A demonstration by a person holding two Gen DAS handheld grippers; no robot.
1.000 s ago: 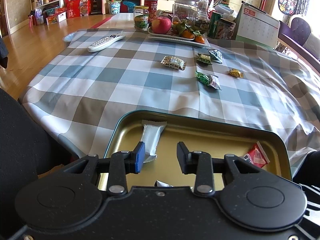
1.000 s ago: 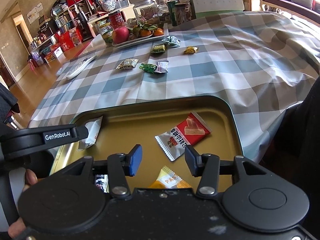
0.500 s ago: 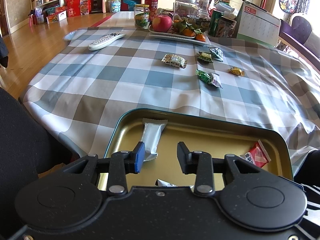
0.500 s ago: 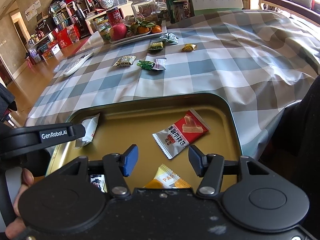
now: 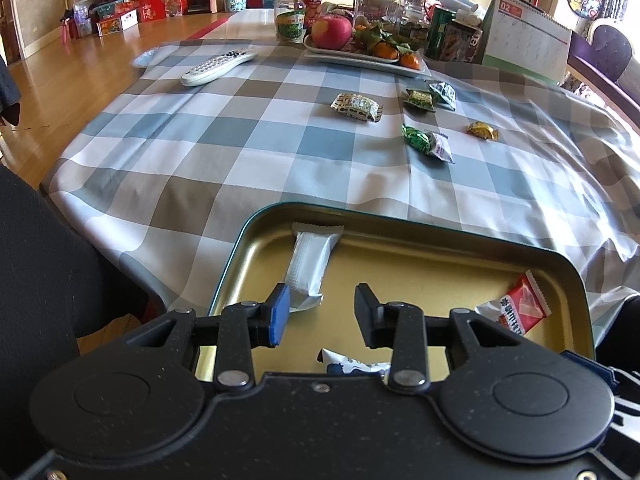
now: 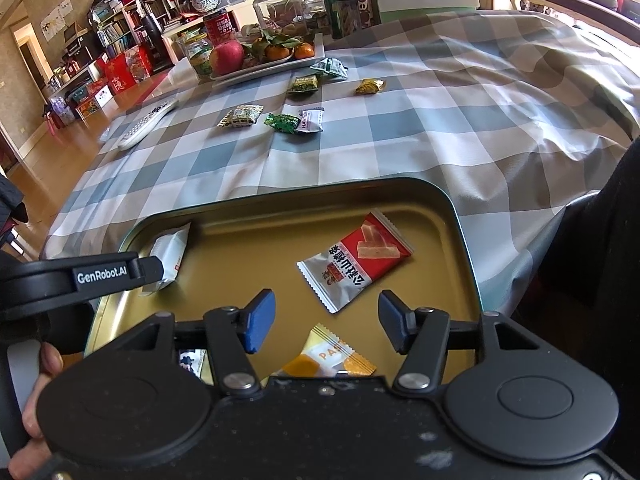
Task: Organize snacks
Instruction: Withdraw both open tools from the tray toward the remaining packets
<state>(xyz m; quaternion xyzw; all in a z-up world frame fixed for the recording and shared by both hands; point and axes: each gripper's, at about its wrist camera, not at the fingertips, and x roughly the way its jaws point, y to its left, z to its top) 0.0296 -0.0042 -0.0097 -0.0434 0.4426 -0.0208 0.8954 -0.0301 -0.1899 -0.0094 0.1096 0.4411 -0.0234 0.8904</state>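
Checked cloth point(image 5: 240, 140) covers the table; wood floor point(image 5: 80, 68) at left, cluttered shelves point(image 6: 120, 28) behind.

On the cloth, left to right: remote point(image 5: 218, 65); fruit plate point(image 5: 360, 56) with apple point(image 5: 331, 32) and oranges; jars and a calendar point(image 5: 524, 40) behind. Loose snacks near the plate: patterned packet point(image 5: 356, 107), two green packets point(image 5: 430, 96) touching, green-and-white candy point(image 5: 426, 142), gold candy point(image 5: 482, 131) farthest right.

Tin point(image 5: 440, 222), gold inside, sits at the near table edge. Contents: white bar point(image 5: 310, 264) along the left wall; blue-printed wrapper point(image 5: 354, 362), mostly hidden by the gripper body; orange pack point(image 6: 326, 358) at the near edge; red wafer pack point(image 6: 354, 266) right of centre.

Left gripper point(image 5: 322, 314): above the tin's left part, fingers spread, nothing between them. Blue pad overlaps the bar's near end in view; contact cannot be told.

Right gripper point(image 6: 326, 318): above the tin's near side, fingers spread wide, holding nothing.
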